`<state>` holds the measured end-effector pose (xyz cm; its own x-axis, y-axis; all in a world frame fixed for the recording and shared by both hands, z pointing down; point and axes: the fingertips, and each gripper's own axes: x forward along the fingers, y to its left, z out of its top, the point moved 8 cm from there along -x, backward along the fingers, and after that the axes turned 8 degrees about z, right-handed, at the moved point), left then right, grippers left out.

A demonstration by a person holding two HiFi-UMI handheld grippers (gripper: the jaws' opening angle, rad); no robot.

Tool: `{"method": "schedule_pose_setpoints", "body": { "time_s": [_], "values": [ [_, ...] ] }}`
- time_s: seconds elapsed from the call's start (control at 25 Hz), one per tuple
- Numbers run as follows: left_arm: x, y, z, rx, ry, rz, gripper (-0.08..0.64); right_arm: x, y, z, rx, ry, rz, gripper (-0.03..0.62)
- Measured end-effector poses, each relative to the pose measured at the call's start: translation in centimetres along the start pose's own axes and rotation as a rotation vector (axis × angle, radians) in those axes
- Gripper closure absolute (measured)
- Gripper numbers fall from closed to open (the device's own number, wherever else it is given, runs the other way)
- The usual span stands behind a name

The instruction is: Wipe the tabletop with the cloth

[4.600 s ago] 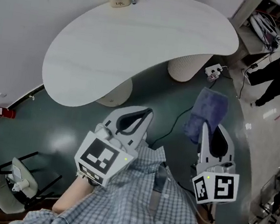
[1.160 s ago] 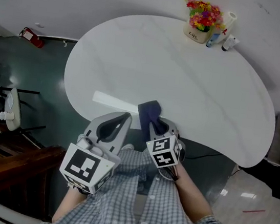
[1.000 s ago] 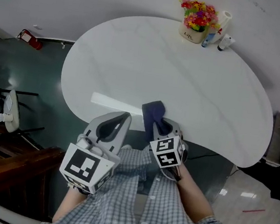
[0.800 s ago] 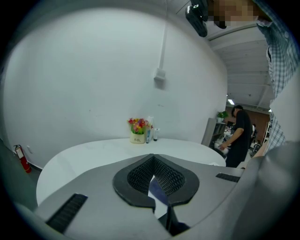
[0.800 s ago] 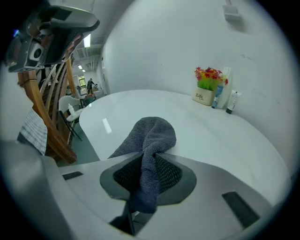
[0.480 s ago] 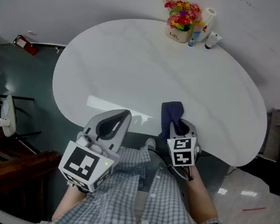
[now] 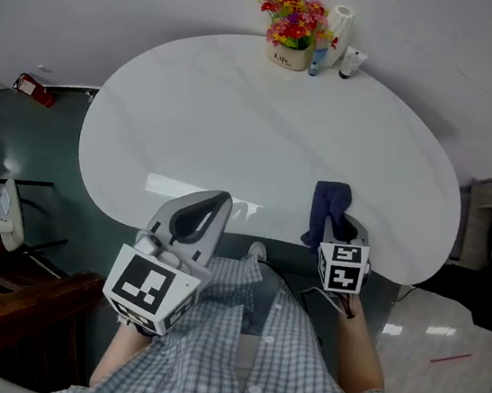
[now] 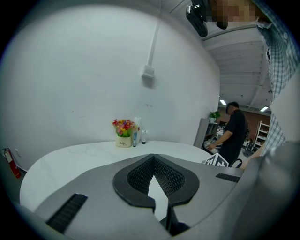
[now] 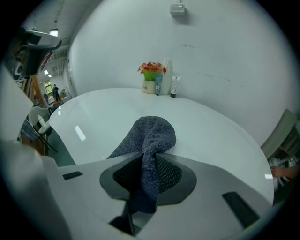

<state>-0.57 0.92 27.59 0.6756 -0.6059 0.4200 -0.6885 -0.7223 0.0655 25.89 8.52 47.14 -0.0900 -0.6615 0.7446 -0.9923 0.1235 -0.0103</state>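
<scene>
head view steeply down over the table (image 7: pixel 238 126), gripper views low across it, all share the flower pot (image 7: pixel 288 56)

A dark blue terry cloth (image 7: pixel 328 207), bunched into folds, is pinched in the right claw (image 7: pixel 341 233). Its free end is draped on the white, kidney-shaped tabletop (image 7: pixel 239 117), near the front edge.

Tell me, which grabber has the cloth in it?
The right gripper: its jaws are shut on the dark blue cloth, which drapes onto the white tabletop. The left gripper has its jaws closed on nothing.
</scene>
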Motion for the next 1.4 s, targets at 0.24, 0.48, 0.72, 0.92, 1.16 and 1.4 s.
{"method": "schedule_pose_setpoints", "body": {
  "time_s": [0.24, 0.48, 0.72, 0.92, 1.16, 1.4],
  "values": [
    [0.7, -1.4, 0.0, 0.01, -0.01, -0.044, 0.554, -2.4, -3.6, -2.6, 0.092, 0.007, -0.104, 0.52],
    [1.3, -2.3, -0.1, 0.036, -0.002, -0.086, 0.554, -4.5, -5.6, -4.9, 0.157, 0.021, -0.179, 0.52],
    [2.3, -3.3, 0.3, 0.036, -0.02, -0.118, 0.554, -5.1, -6.2, -5.9, 0.16, 0.019, -0.18, 0.52],
    [3.1, -4.2, 0.8, 0.047, -0.019, -0.13, 0.554, -4.9, -6.8, -5.7, 0.184, 0.014, -0.176, 0.52],
    [3.4, -4.3, 0.8, 0.03, -0.009, -0.116, 0.554, -4.2, -8.2, -4.7, 0.201, 0.006, -0.18, 0.52],
    [3.1, -3.3, 0.5, 0.015, 0.017, -0.096, 0.554, -3.0, -9.4, -3.2, 0.196, 0.018, -0.191, 0.52]
  ]
}}
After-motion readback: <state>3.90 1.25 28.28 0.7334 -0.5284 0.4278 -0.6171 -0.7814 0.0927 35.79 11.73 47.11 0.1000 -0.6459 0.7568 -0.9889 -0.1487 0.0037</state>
